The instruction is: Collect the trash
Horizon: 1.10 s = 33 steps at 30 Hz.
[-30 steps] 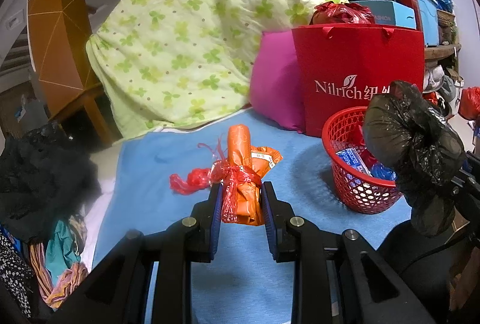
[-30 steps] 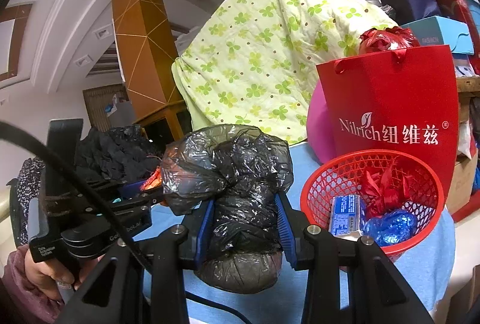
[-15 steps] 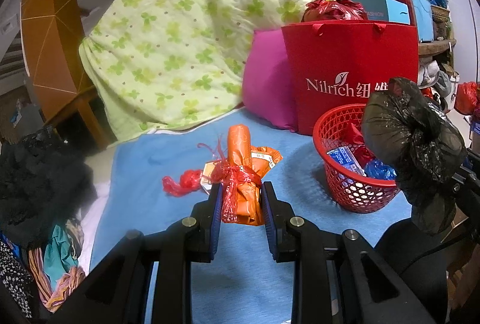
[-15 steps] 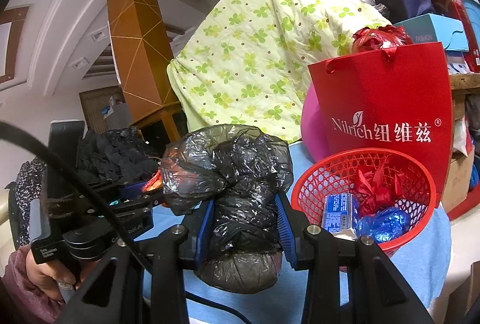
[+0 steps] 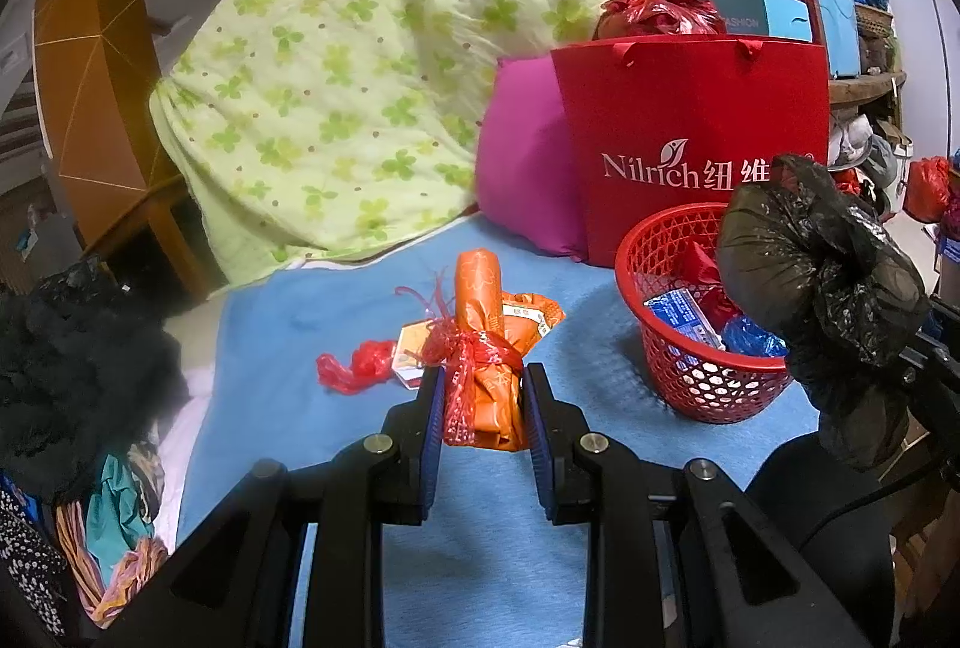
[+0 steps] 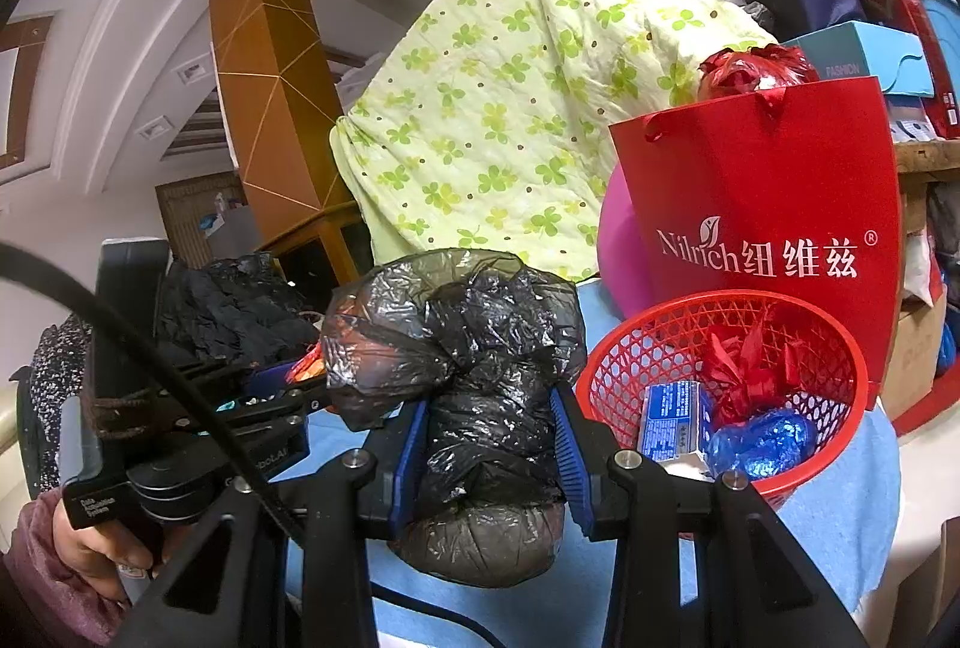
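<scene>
Blue cloth (image 5: 336, 324) covers the table, with a red basket (image 5: 690, 378) at right. Both grippers should carry their trash over the basket before letting go: the left gripper (image 5: 483, 402) squeezes an orange wrapper bundle (image 5: 489, 348), and the right gripper (image 6: 489, 444) squeezes a black plastic bag (image 6: 474, 348).

blue cloth-covered surface (image 5: 336, 324) is carrying red mesh basket (image 5: 696, 378), red plastic scrap (image 5: 354, 372), magenta pillow (image 5: 528, 168); red Nilrich bag (image 5: 690, 132) is standing behind basket
</scene>
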Tool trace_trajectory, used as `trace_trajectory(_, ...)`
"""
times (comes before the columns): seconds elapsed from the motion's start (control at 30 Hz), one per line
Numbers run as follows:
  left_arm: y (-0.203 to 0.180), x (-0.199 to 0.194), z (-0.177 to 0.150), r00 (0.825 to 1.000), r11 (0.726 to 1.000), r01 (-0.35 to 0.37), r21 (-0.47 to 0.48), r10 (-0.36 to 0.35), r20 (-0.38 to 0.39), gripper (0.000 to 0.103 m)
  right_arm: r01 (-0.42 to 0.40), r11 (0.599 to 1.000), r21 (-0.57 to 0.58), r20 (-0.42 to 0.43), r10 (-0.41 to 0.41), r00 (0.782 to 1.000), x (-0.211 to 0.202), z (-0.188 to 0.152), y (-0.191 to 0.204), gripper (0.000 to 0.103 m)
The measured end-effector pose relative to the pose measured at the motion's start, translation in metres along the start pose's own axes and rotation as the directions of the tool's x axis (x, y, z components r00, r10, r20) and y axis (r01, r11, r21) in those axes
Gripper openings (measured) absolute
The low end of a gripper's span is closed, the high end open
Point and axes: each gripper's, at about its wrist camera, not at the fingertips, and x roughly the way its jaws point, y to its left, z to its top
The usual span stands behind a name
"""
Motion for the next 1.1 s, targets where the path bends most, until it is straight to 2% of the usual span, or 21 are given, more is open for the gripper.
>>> trace_trajectory(1.1,-0.022,0.013,-0.006,0.999,0.999,0.042,0.030,-0.041,-0.035,0.027,0.036,0.998,0.045,-0.003,-0.036,0.999,-0.001,-0.007,-0.010,0.042)
